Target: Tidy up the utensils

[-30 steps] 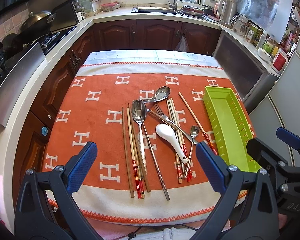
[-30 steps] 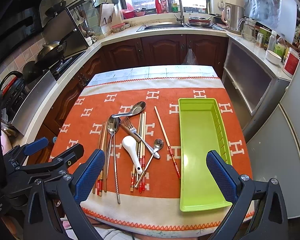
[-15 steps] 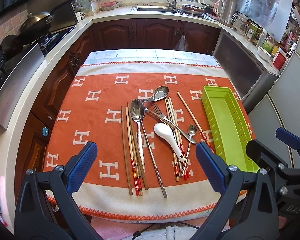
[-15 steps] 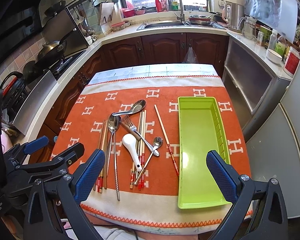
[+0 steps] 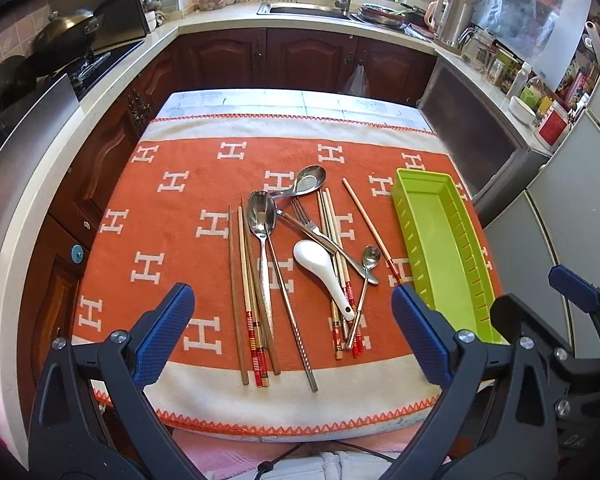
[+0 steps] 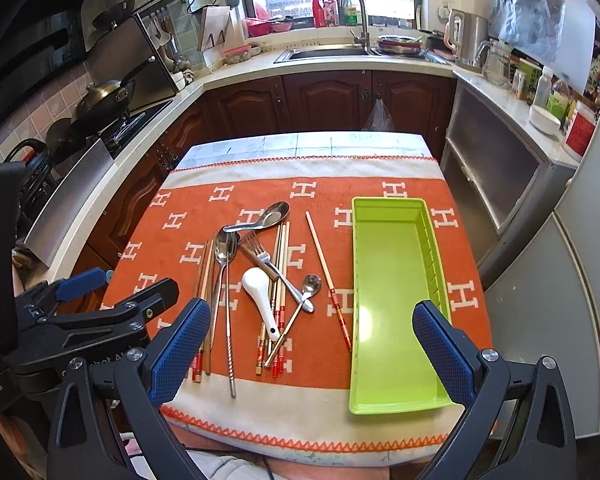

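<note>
A pile of utensils lies on an orange towel (image 5: 172, 240): a white ceramic spoon (image 5: 320, 266), a fork (image 5: 312, 228), metal spoons (image 5: 262, 216), and several chopsticks (image 5: 252, 308). An empty green tray (image 5: 440, 240) lies to their right; it also shows in the right wrist view (image 6: 392, 280), as does the white spoon (image 6: 260, 292). My left gripper (image 5: 292, 332) is open and empty, above the towel's near edge in front of the pile. My right gripper (image 6: 312, 344) is open and empty, near the tray's front end.
The towel covers a small table (image 6: 300, 144) with dark cabinets (image 6: 324, 100) behind. A stove with a wok (image 6: 104, 100) is at the left, a sink (image 6: 324, 54) at the back, and a grey appliance (image 6: 500, 176) at the right.
Both grippers have drifted slightly; the utensils and tray sit a little higher in the views. Nothing on the table has moved.
</note>
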{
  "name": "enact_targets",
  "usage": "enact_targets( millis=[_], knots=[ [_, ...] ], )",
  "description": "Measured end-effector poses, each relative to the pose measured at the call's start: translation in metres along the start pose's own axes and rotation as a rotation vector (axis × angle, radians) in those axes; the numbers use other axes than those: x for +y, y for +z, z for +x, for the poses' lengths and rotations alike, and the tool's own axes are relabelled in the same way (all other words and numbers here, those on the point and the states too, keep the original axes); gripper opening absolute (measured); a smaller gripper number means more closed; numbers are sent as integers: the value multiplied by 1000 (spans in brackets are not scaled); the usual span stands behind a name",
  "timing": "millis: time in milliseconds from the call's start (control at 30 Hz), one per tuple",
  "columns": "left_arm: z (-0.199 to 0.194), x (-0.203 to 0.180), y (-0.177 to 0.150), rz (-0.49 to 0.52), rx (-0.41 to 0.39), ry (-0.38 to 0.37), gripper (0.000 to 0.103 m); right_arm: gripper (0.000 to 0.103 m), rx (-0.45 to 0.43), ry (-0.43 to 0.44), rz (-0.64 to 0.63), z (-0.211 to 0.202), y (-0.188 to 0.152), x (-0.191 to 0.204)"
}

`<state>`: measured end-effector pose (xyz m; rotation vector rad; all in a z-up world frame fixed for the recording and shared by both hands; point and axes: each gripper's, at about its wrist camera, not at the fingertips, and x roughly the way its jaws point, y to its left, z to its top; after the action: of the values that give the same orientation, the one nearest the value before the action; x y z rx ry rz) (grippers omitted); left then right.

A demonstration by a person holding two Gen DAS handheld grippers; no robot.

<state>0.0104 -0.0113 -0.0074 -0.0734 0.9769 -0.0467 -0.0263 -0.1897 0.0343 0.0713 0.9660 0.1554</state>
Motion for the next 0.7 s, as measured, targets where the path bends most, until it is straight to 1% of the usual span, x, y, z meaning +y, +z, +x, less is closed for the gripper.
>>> enact_targets(
  millis=[67, 200, 267, 567, 700],
  knots=[
    [0, 1, -1, -4, -11, 13, 98, 103, -8, -17, -8, -2, -2, 0],
    [-1, 6, -2, -22, -13, 18, 98, 103, -11, -19, 7, -4, -4, -6],
    [-2, 5, -3, -12, -21, 31, 98, 103, -19, -24, 6, -4, -4, -7],
    [-7, -4, -3, 11, -43, 23, 98, 103, -21, -16, 9, -4, -3, -9],
    [-11, -10, -2, 34, -62, 36, 98, 103, -21, -14, 8, -4, -3, -11]
  ],
)
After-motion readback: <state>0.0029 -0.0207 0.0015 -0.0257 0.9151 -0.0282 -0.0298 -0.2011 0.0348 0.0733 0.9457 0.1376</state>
